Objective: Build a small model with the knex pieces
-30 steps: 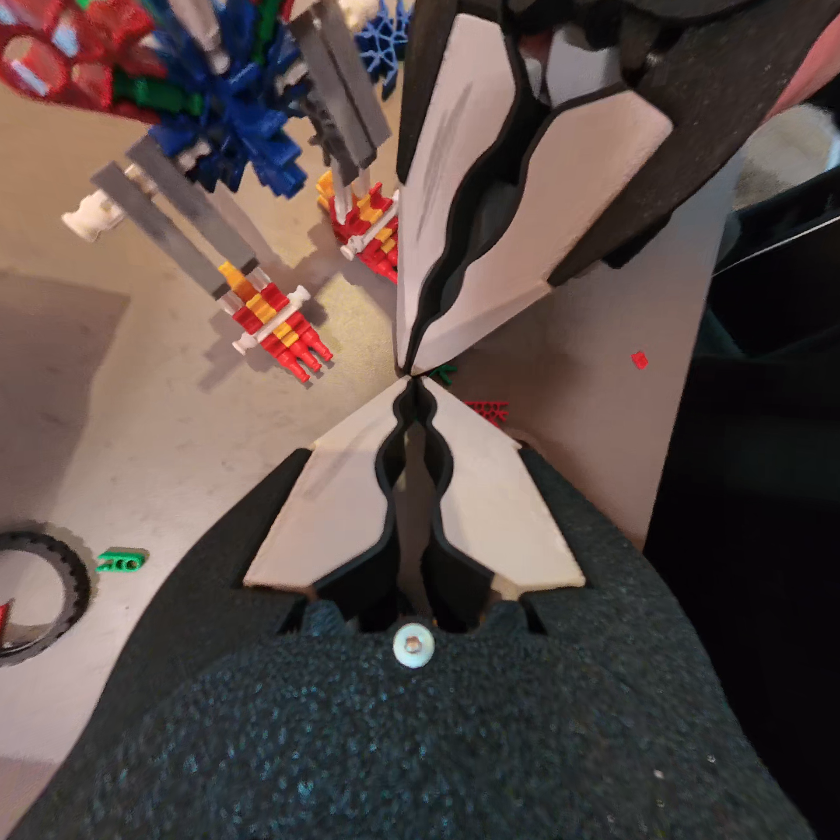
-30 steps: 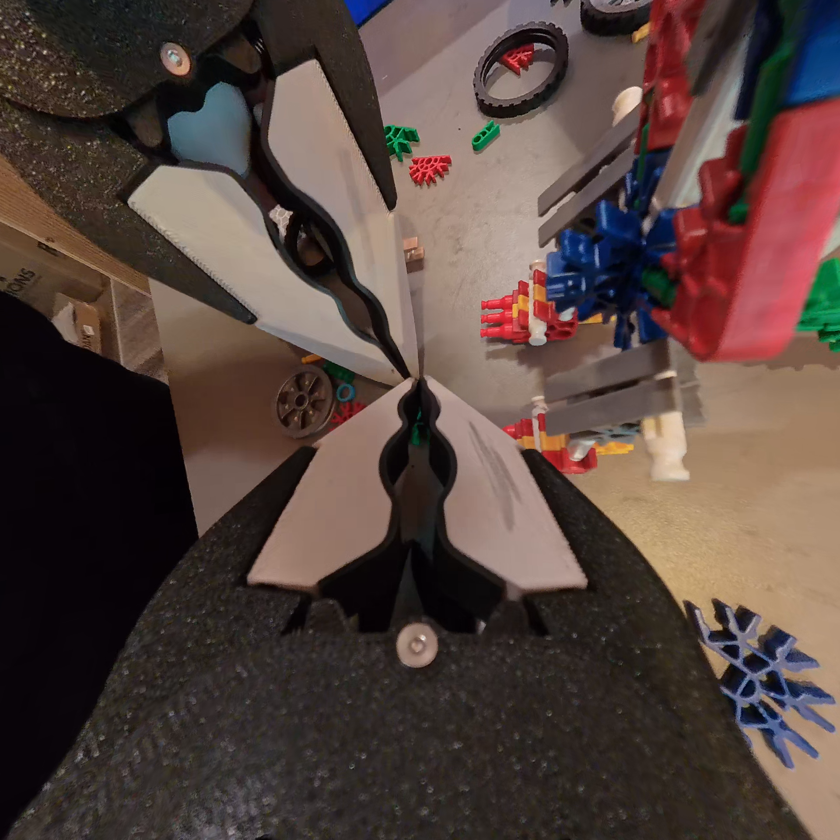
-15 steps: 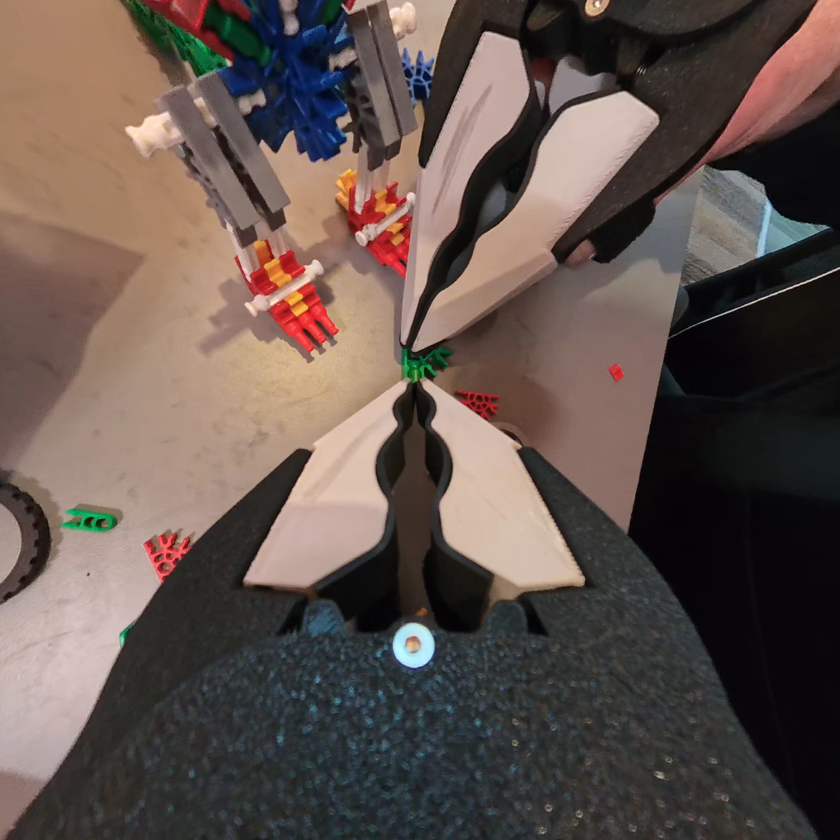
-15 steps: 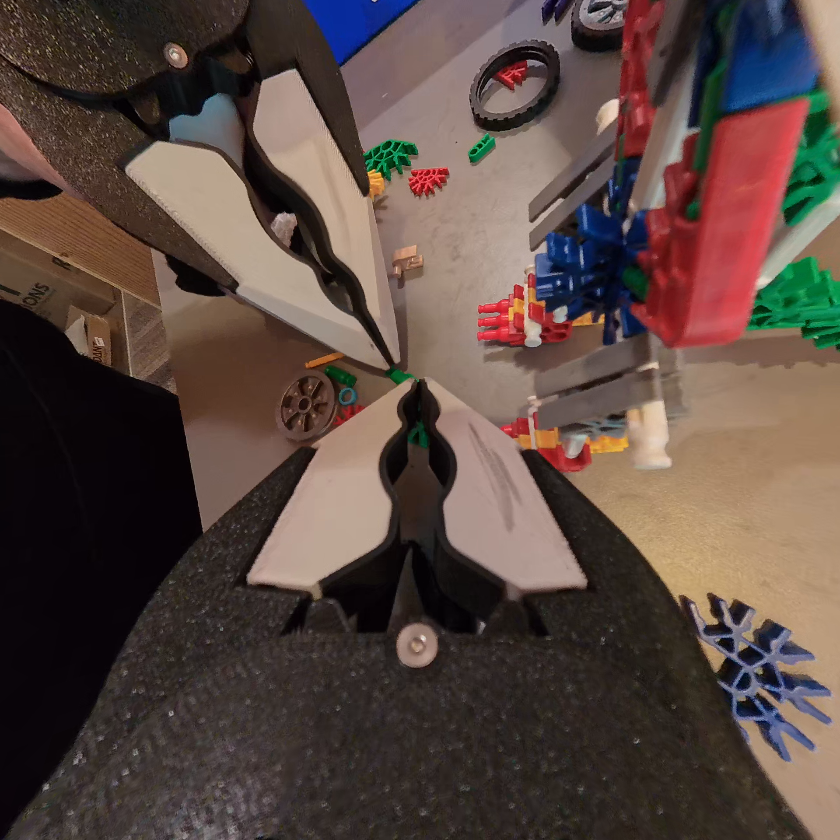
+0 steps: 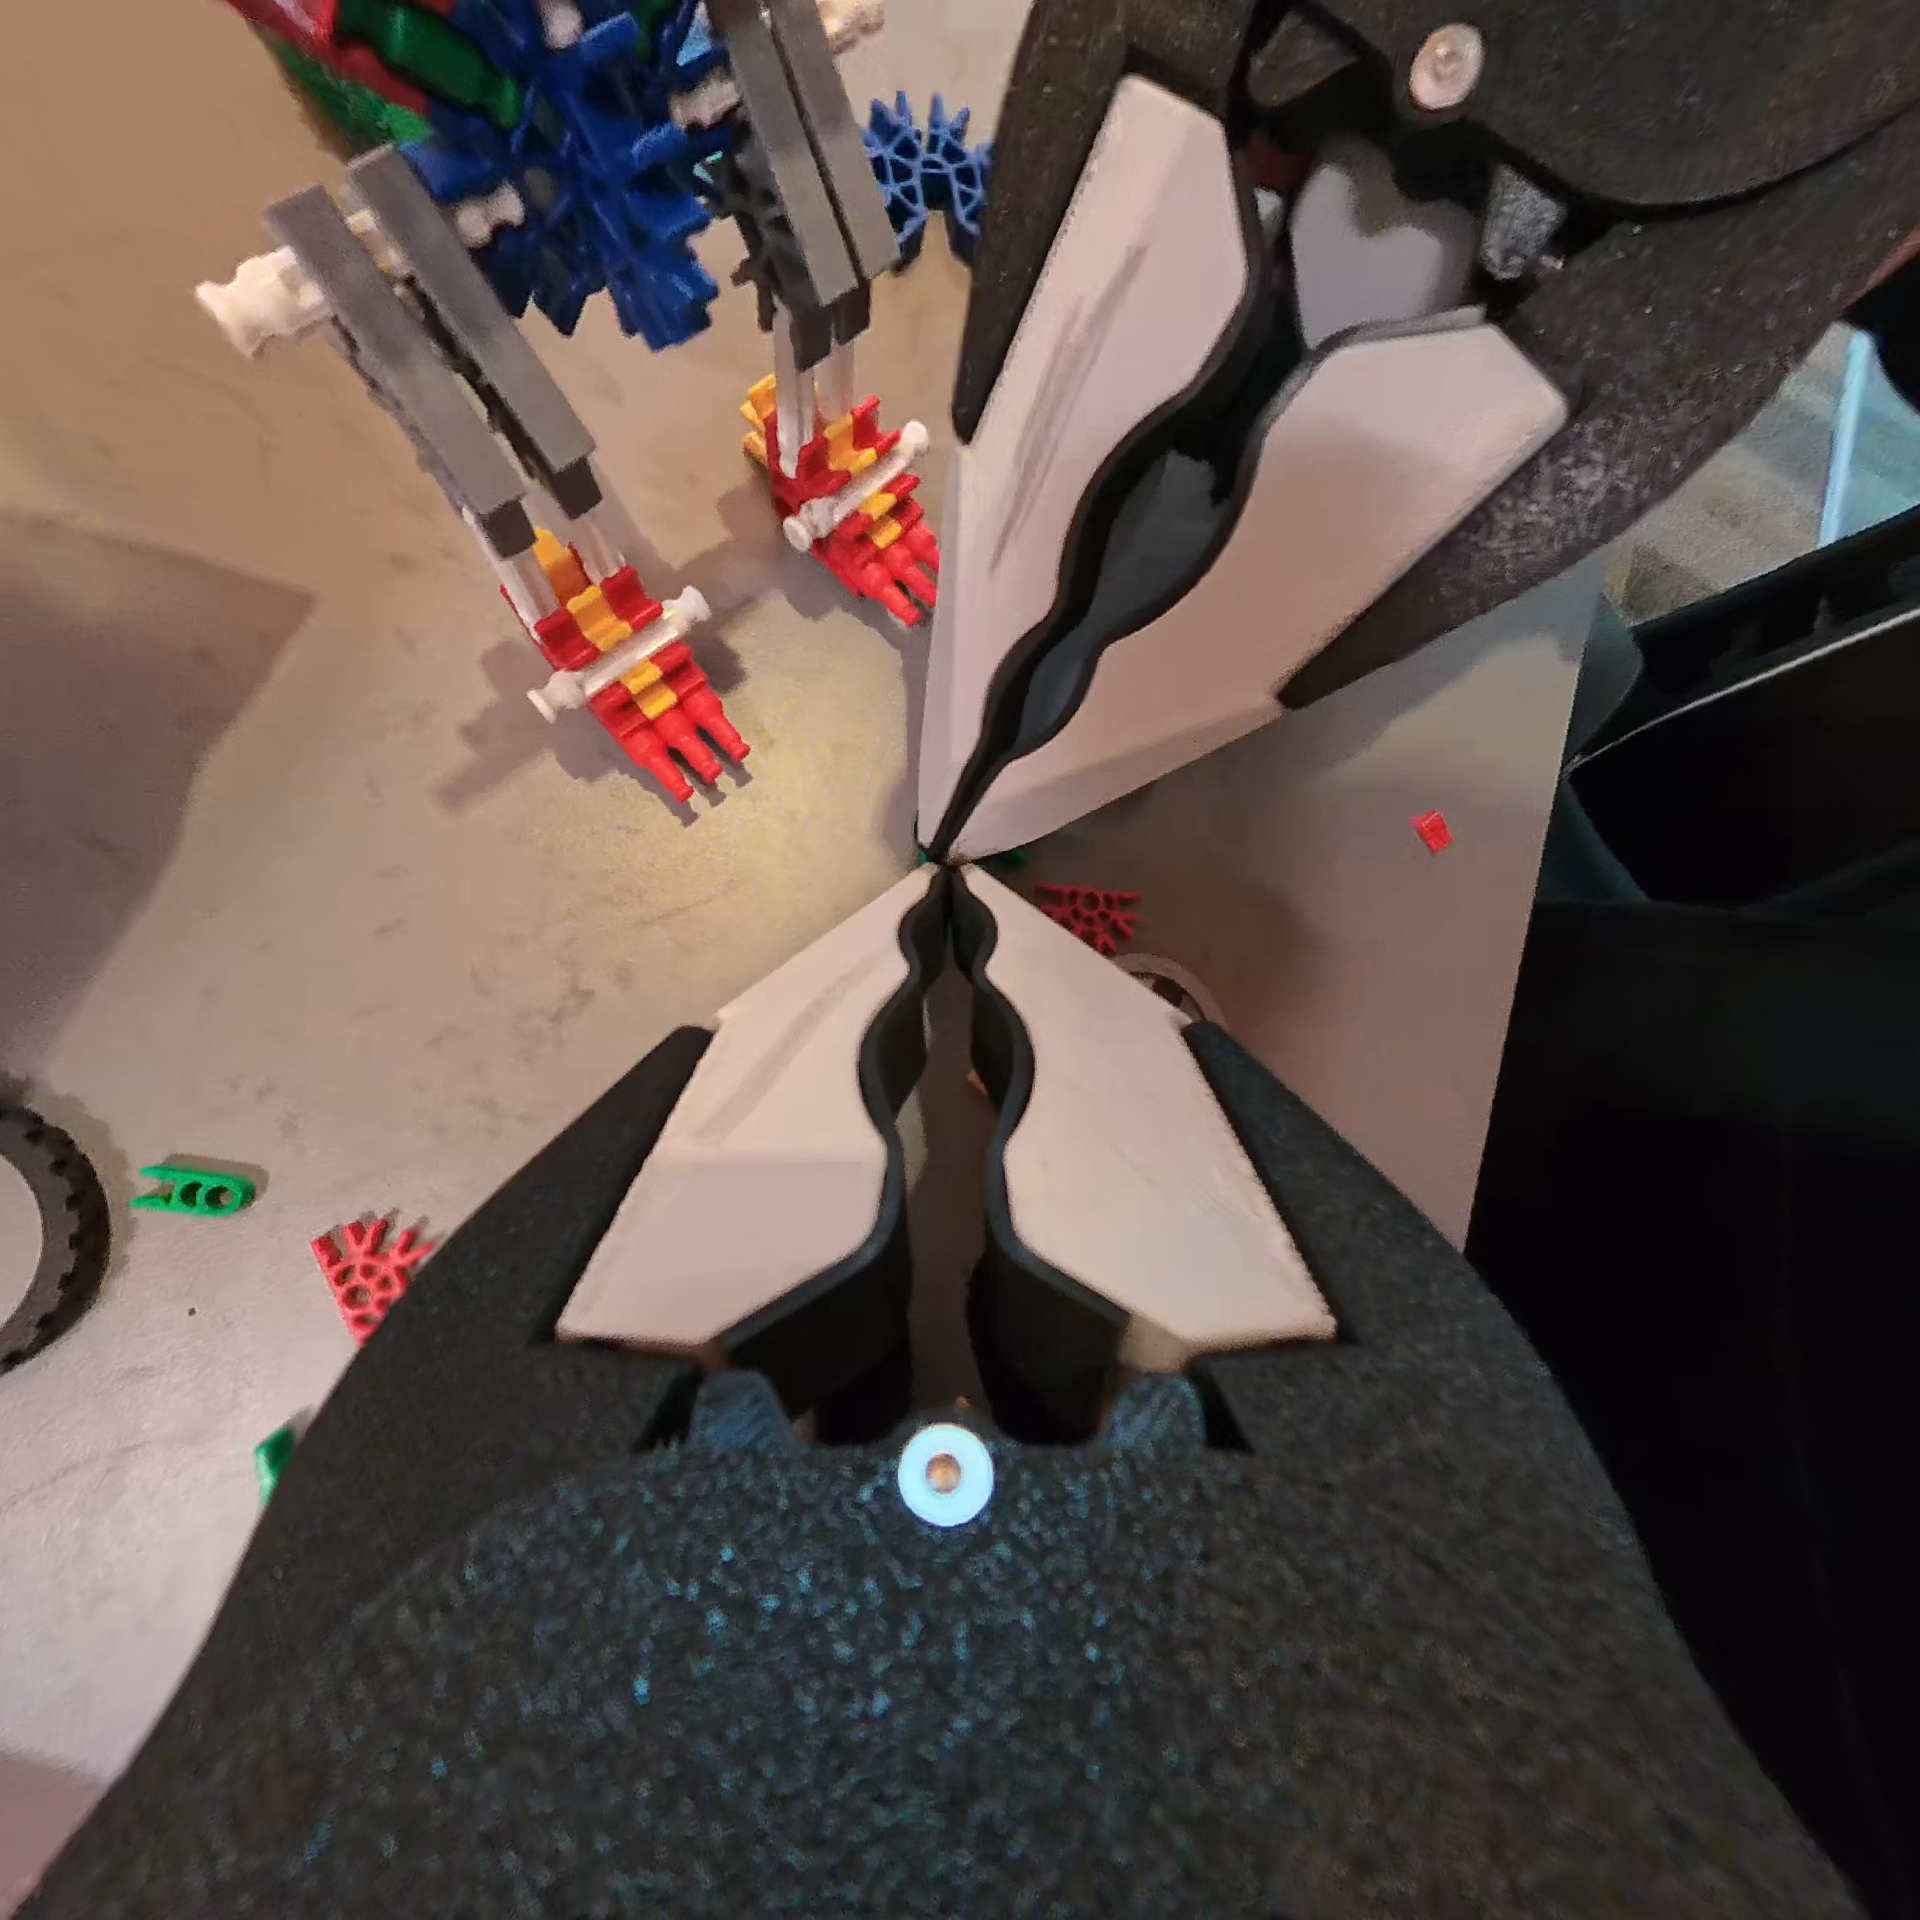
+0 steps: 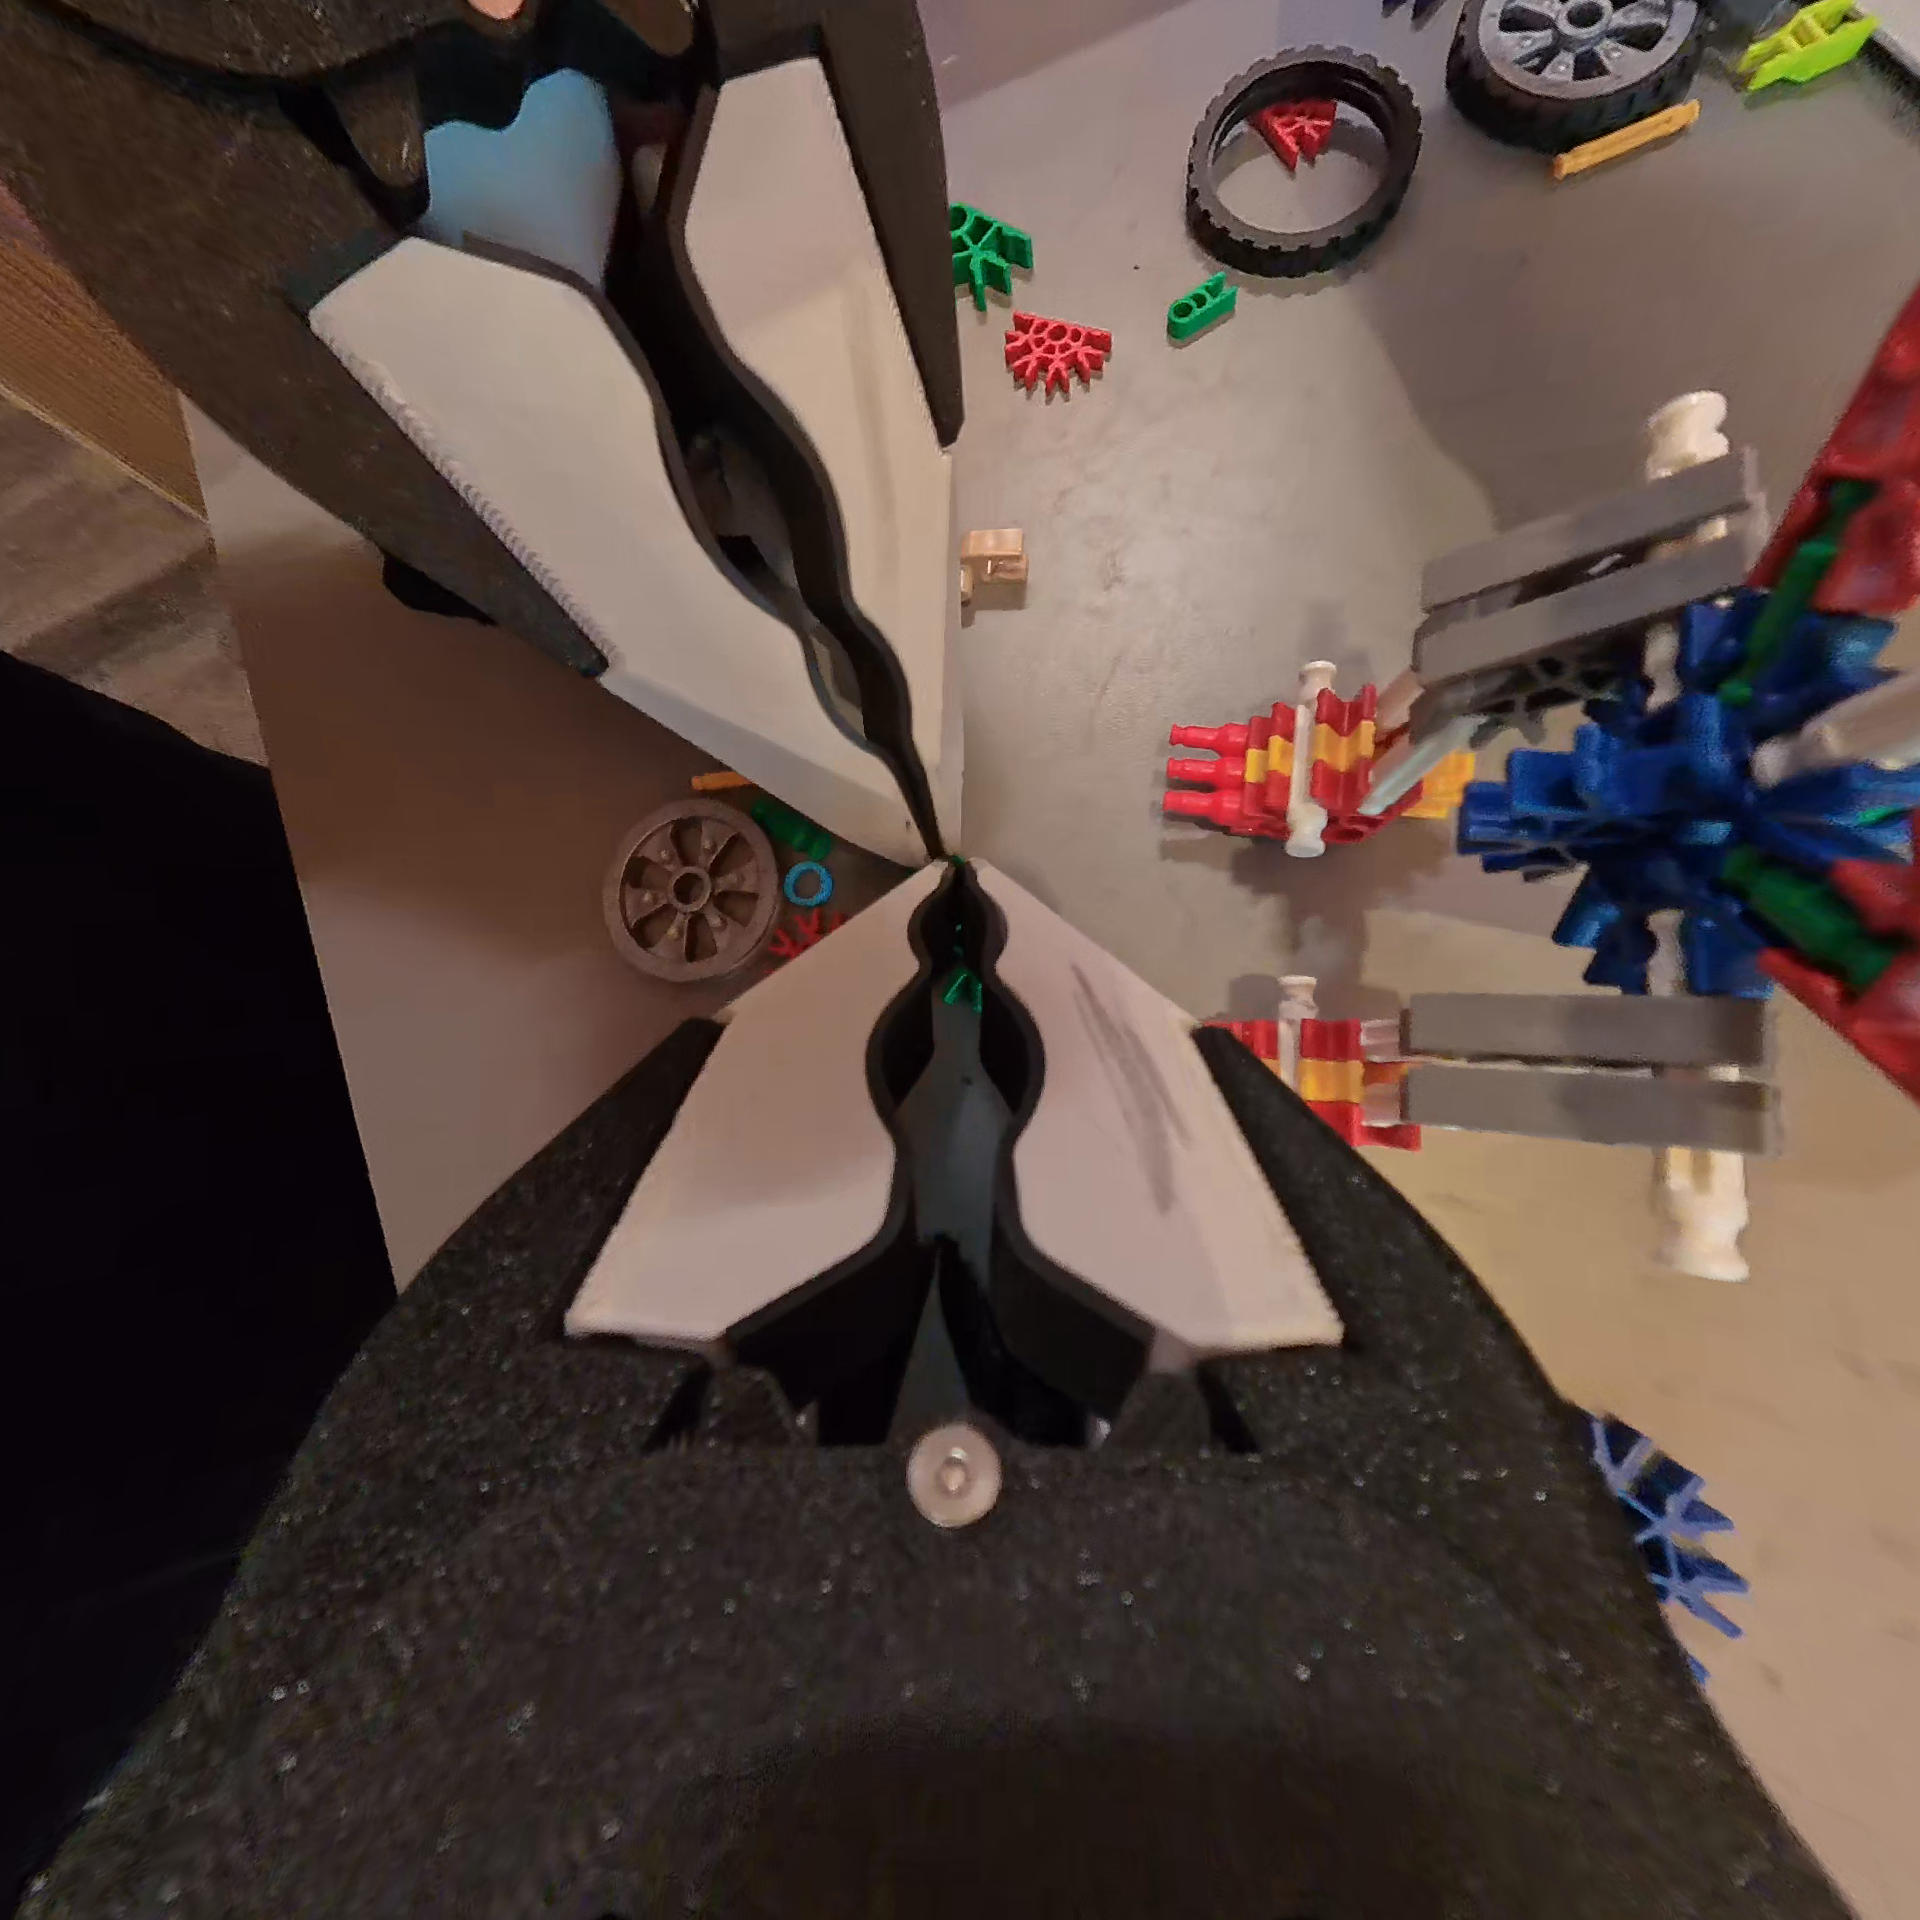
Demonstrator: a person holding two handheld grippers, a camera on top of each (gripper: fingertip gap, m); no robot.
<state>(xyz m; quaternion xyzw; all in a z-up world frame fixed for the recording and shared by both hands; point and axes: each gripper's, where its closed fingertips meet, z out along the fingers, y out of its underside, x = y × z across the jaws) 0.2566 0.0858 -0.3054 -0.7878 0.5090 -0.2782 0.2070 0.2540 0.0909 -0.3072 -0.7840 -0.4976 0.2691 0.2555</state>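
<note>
My left gripper (image 5: 948, 883) and my right gripper (image 6: 954, 878) are both shut and meet tip to tip just above the grey table (image 5: 343, 914). A small green connector (image 6: 961, 985) sits pinched between the right gripper's jaws. A sliver of it shows at the meeting point in the left wrist view (image 5: 1006, 858). I cannot tell whether the left gripper also grips it. The right gripper (image 5: 935, 836) comes down from the top in the left wrist view. The left gripper (image 6: 933, 836) does the same in the right wrist view. A toy figure with grey legs and red-yellow feet (image 5: 623, 675) stands close by.
The figure's blue snowflake body (image 6: 1683, 800) rises to the right. Loose parts lie around: a black tyre (image 6: 1304, 171), a grey wheel hub (image 6: 691, 891), a red connector (image 6: 1057, 348), a green clip (image 6: 1200, 307), a tan piece (image 6: 992, 566). The table edge (image 5: 1538, 935) is near. Left and right tips are no more than a few centimetres apart.
Half a second ago the two tips were slightly apart with the green connector showing between them. Now they are pressed together and it is almost hidden. Both grippers stay shut.
</note>
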